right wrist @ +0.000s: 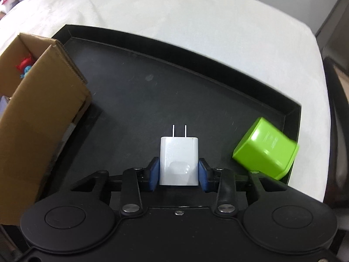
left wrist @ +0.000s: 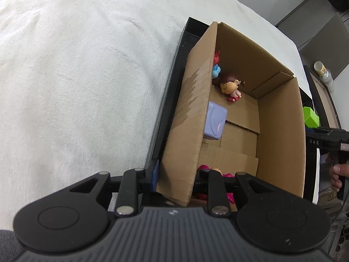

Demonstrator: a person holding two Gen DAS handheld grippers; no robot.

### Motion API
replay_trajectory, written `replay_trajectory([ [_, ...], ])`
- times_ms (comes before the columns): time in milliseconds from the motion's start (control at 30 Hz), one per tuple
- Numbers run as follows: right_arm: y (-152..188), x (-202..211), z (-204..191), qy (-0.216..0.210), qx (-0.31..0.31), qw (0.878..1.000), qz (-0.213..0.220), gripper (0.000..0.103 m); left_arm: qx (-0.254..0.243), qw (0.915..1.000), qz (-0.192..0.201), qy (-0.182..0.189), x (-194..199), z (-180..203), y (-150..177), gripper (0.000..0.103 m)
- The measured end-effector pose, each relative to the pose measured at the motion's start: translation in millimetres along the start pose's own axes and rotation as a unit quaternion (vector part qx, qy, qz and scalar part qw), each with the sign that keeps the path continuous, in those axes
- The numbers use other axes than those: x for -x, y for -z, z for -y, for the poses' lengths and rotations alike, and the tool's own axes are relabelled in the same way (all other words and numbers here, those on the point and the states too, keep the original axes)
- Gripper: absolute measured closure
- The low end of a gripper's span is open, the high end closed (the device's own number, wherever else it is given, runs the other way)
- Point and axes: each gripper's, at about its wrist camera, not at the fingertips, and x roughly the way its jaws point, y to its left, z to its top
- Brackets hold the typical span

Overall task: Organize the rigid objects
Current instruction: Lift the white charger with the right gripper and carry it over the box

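The right tool (right wrist: 178,173), lettered "DAS", grips the white charger (right wrist: 178,161); the left tool (left wrist: 175,179) clamps the cardboard box (left wrist: 189,118) wall.

A tall cardboard box (right wrist: 41,100) walls off the left side of the black tray (right wrist: 152,91). A green container (right wrist: 266,148) lies tipped at the tray's right edge. Between them the tray floor is open beyond the white charger (right wrist: 178,159).

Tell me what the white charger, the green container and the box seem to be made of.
White charger: glossy hard plastic with a highlight, metal prongs. Green container: shiny plastic, probably moulded. Box: matte brown corrugated cardboard, fluted edge visible.
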Motion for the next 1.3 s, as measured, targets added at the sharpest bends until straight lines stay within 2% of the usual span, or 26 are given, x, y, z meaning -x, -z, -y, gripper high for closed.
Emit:
replay_trajectory([
  [233, 13, 18, -1, -0.004, -0.033, 0.999, -0.010, 0.067, 0.002, 1.0000, 0.000, -0.004, 0, 1, 0, 0.078],
  [767, 14, 85, -14, 0.010, -0.072, 0.997, 0.022, 0.067, -0.002, 1.0000, -0.001, -0.003, -1, 3, 0, 0.078],
  [1300, -6, 119, -52, 0.011, -0.052, 0.997, 0.057, 0.067, 0.001, 1.0000, -0.002, 0.004, -1, 1, 1, 0.078],
])
